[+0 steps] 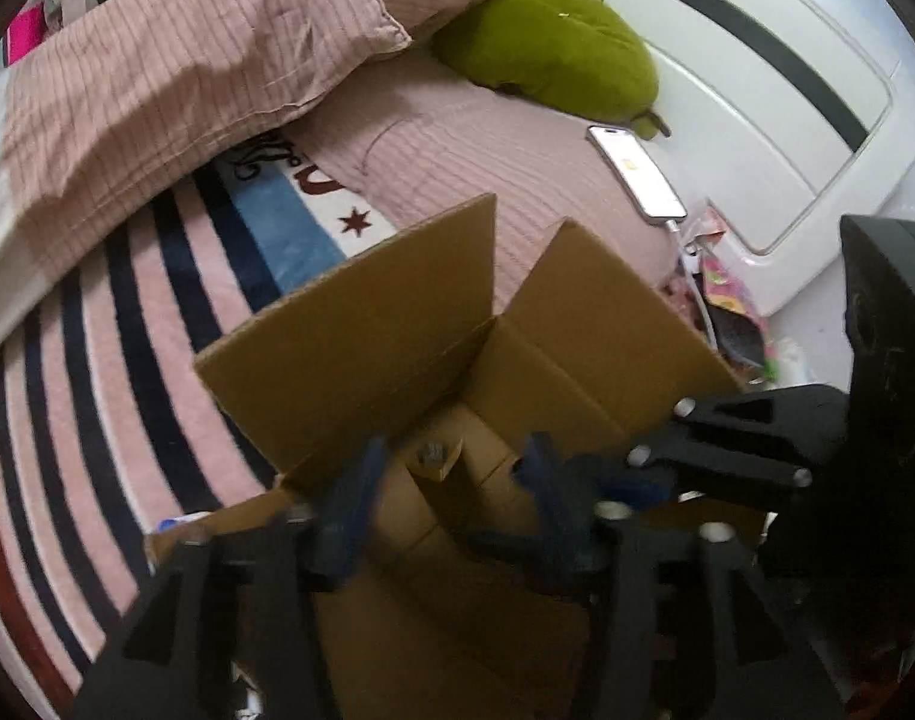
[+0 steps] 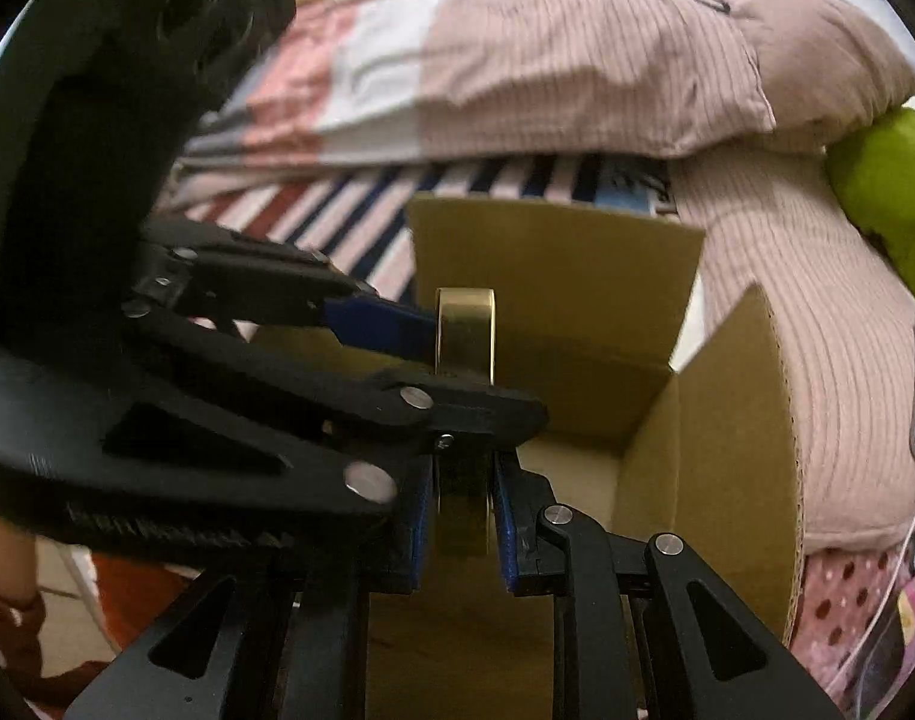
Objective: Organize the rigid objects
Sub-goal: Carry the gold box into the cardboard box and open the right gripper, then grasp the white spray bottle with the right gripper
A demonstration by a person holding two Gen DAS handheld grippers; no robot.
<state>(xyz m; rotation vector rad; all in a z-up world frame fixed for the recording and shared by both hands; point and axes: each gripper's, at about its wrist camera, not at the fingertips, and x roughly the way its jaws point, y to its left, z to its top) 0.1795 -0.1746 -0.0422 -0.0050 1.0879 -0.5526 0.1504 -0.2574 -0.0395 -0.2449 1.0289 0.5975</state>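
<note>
Cardboard box (image 2: pixel 577 312) seen open on bed (image 1: pixel 517 180), something small already inside. Tape roll (image 2: pixel 464 336) held over box, clamped in right tool (image 2: pixel 460 516); drop still pending. Left tool (image 1: pixel 451 510) half open, nothing gripped.

A plain brown cardboard box (image 1: pixel 349 354) sits at centre frame. Behind it, a blanket (image 1: pixel 127 324) striped pink, navy and dark red fills the lower left. A dusty-pink ribbed quilt (image 1: pixel 175 66) spans the upper left, a lime-green plush (image 1: pixel 547 42) the upper right. Black grippers carry blue fingers (image 2: pixel 508 531) around a gold-brown tape roll (image 2: pixel 464 330).
</note>
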